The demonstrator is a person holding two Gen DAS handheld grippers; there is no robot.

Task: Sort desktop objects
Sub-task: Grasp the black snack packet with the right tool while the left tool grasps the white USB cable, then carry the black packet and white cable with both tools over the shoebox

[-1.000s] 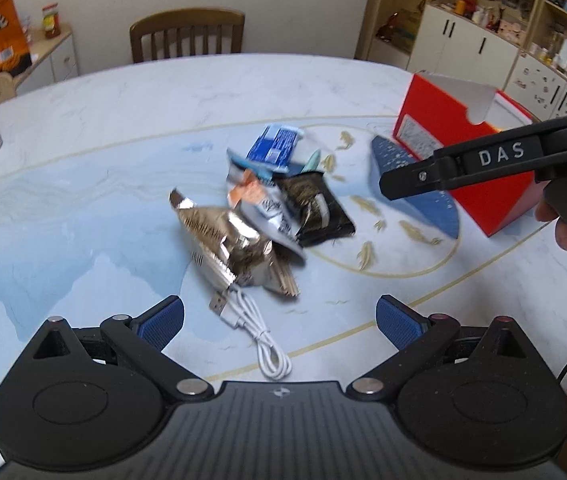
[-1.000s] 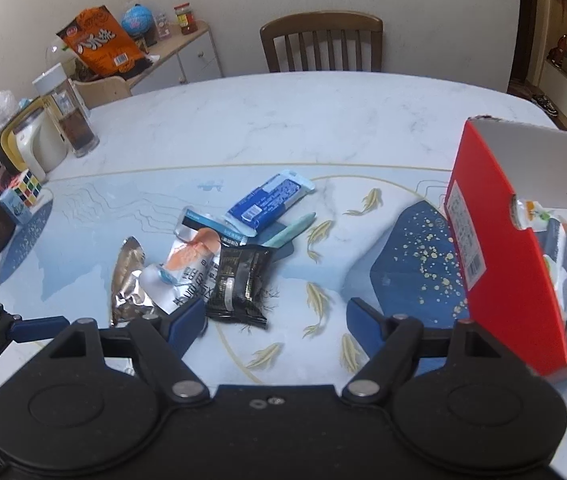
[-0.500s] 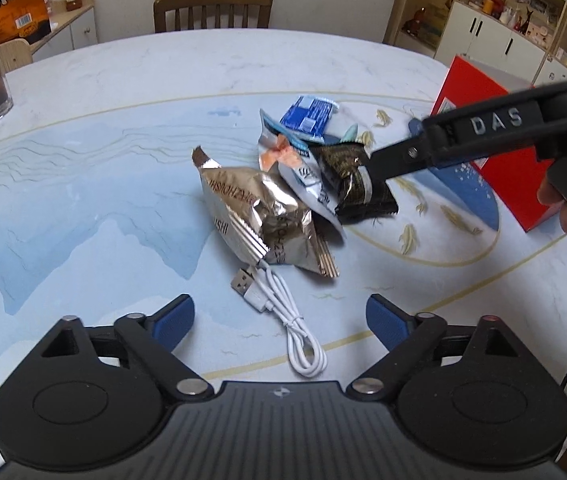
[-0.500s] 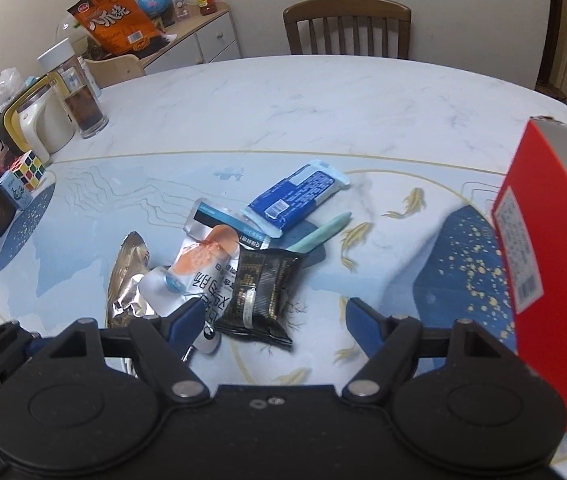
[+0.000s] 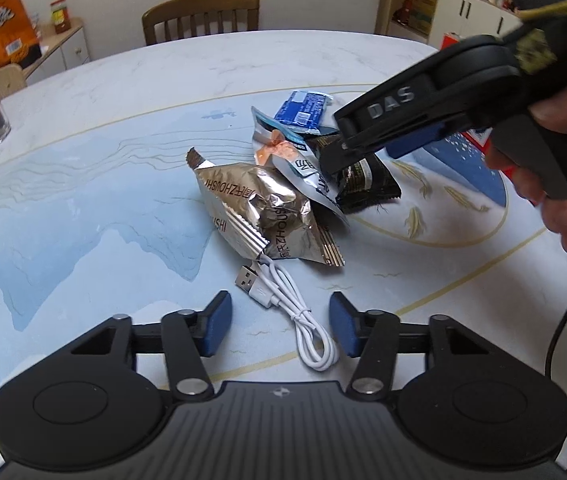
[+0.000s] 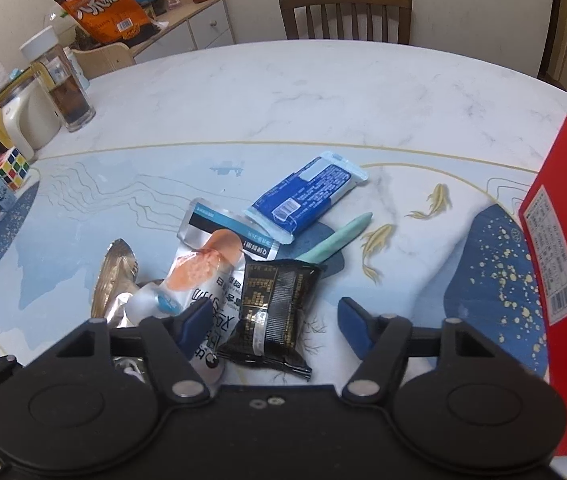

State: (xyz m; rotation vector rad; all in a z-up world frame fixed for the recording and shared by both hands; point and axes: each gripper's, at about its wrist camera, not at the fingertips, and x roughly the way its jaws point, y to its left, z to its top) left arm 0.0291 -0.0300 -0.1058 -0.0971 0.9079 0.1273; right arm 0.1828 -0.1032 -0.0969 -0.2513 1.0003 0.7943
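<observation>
With the snack packets heaped mid-worktop, both sets of tongs are closing, the left tongs astride the white USB cable, the right tongs around the black foil packet, neither gripped, and most sorting into the red cardboard box remains.

I note a crinkled metallic foil snack bag, glossy; a black wrapper, shiny plastic film; a white cable, smooth plastic; a red box, matt cardboard; the tabletop, polished marble-look.
</observation>
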